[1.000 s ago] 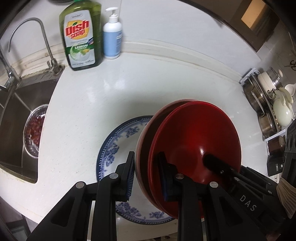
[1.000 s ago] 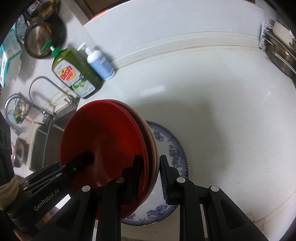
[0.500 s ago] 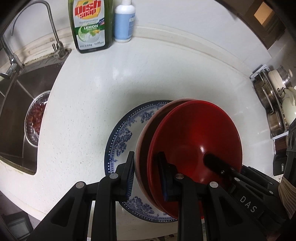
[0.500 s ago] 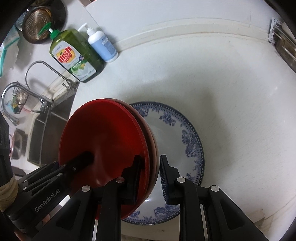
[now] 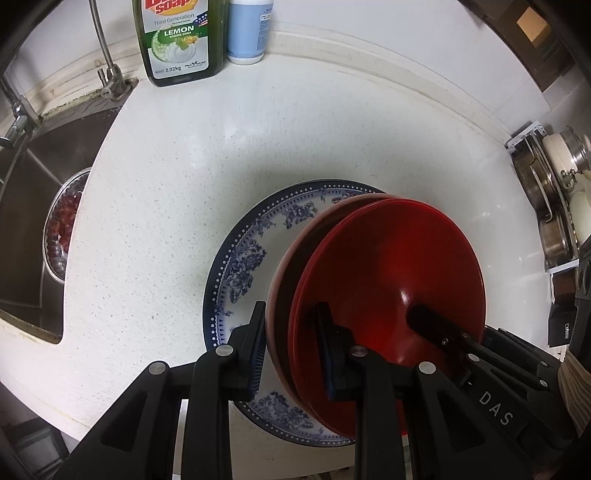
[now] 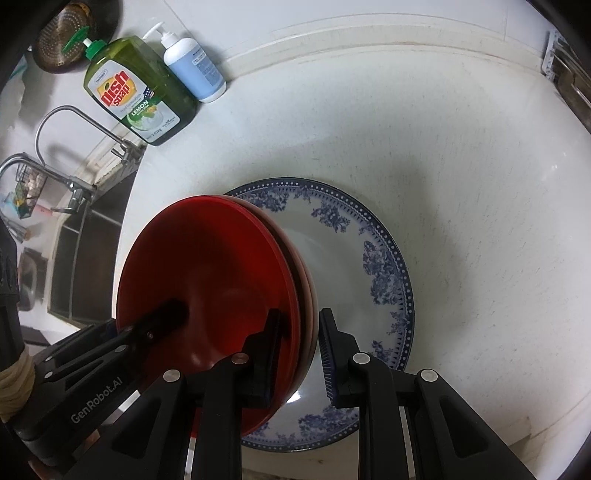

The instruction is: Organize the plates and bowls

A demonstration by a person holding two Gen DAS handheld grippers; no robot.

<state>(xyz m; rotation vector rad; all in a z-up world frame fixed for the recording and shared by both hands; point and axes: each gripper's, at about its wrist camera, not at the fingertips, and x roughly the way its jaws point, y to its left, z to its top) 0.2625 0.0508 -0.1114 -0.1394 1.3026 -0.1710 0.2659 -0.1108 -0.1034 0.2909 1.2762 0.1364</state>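
Note:
A stack of red dishes [image 5: 391, 266] with a pinkish one at the bottom hangs close over a blue-and-white patterned plate [image 5: 251, 258] lying on the white counter. My left gripper [image 5: 291, 347] is shut on the stack's near rim, one pad under it and one inside. A finger of my right gripper [image 5: 428, 321] reaches into the stack from the right. In the right wrist view my right gripper [image 6: 299, 332] is shut on the opposite rim of the stack [image 6: 207, 266], over the same patterned plate [image 6: 384, 266]. Whether the stack touches the plate I cannot tell.
A green dish soap bottle [image 5: 177, 37] and a blue pump bottle [image 5: 247, 29] stand at the back wall. The sink [image 5: 26, 206] at left holds a metal bowl of red things [image 5: 62, 229]. A rack of pots [image 5: 550, 206] stands at right. The counter edge runs just below the plate.
Both grippers have sunk with the red stack toward the patterned plate, which now looks larger and lies more directly under the stack. Both grips are unchanged.

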